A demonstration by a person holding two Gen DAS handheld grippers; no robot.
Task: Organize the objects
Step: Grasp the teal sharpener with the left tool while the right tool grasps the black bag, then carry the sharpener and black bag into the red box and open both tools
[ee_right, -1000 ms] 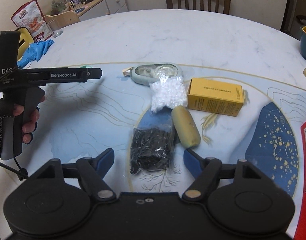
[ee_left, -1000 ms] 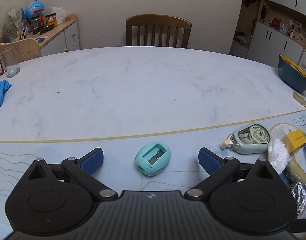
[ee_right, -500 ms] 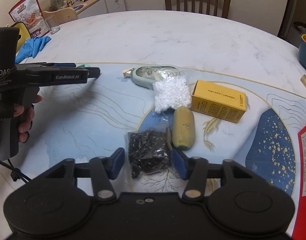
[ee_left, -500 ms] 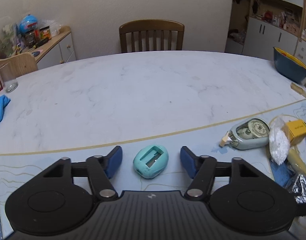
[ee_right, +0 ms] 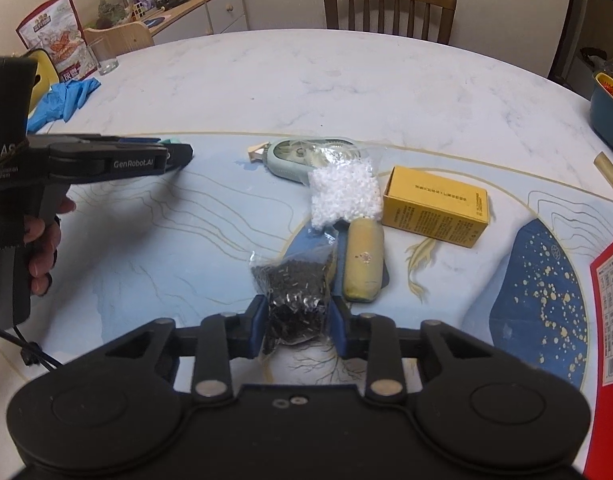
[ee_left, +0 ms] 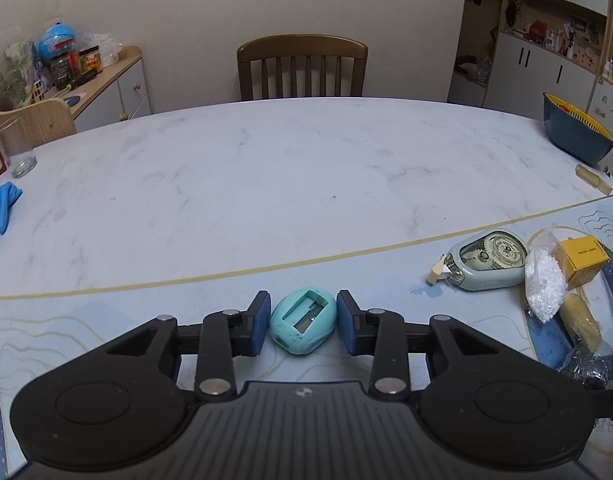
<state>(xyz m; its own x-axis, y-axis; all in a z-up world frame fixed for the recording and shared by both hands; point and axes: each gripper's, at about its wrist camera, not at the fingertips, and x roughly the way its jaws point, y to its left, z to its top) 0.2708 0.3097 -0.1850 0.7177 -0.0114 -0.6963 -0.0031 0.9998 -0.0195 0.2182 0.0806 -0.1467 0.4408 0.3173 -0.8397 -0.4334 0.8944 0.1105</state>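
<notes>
Left wrist view: where the blue pads frame the centre bottom, the left gripper point(ee_left: 303, 322) is closing its jaws around the teal pencil sharpener point(ee_left: 303, 321), pads just beside its sides; actual contact cannot be told.
Sharpener place: on the pale blue mat point(ee_left: 106, 312), lower centre.
Right edge: correction tape dispenser point(ee_left: 486, 266), bag of white beads point(ee_left: 544, 276), yellow box point(ee_left: 584, 254).
Far table: marble table point(ee_left: 266, 184), glass point(ee_left: 20, 152) at upper left, blue bowl point(ee_left: 578, 136) at upper right.

Right wrist view: right gripper point(ee_right: 296, 322) clamped tight on the bag of black bits point(ee_right: 296, 292), lower centre.
Beside bag: tan roll point(ee_right: 364, 264) to its right, touching.
Left edge: a hand point(ee_right: 42, 248) holds the left gripper.
</notes>
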